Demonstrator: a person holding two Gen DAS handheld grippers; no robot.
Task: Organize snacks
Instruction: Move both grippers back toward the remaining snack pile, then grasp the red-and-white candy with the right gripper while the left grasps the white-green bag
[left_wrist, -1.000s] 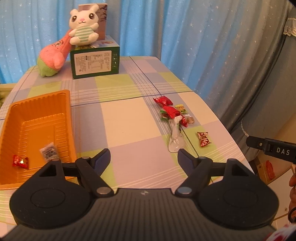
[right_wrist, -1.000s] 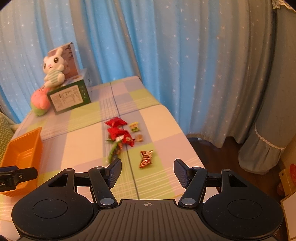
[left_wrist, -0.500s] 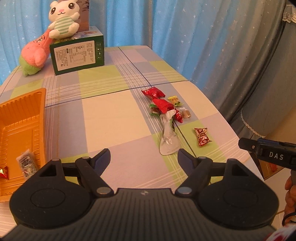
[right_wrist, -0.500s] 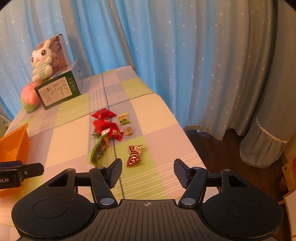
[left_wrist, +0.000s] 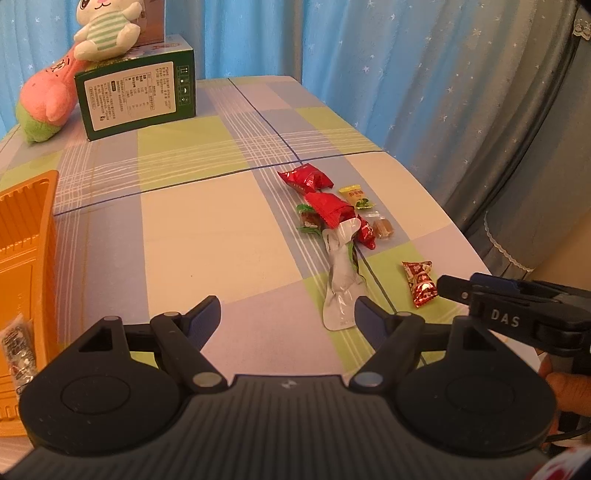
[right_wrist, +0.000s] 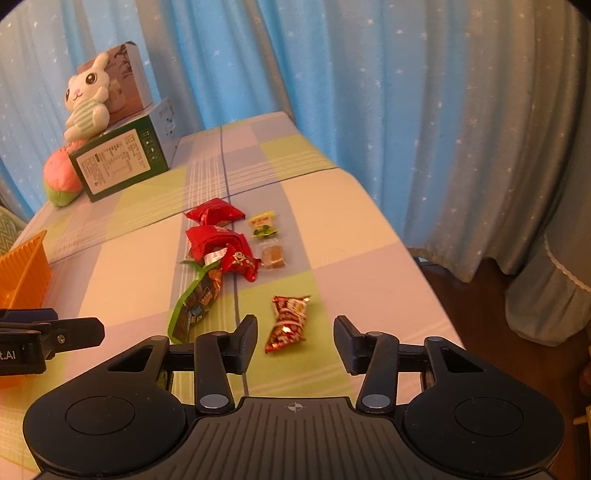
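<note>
Several wrapped snacks lie on the checked tablecloth. A red-gold candy lies alone, nearest my open, empty right gripper, just ahead of its jaws; it also shows in the left wrist view. Behind it lie a long green-edged packet, two red packets, a yellow-green candy and a brown candy. My left gripper is open and empty, above the table near the long packet's silver back. The orange tray at left holds a small wrapped snack.
A green box with a plush rabbit and a pink plush stands at the table's far left. Blue curtains hang behind and to the right. The table's right edge drops to the floor.
Both grippers have moved forward toward the snack cluster. The left view has swung right, so the tray now sits at the left edge. The red-gold candy is now close before the right jaws.
</note>
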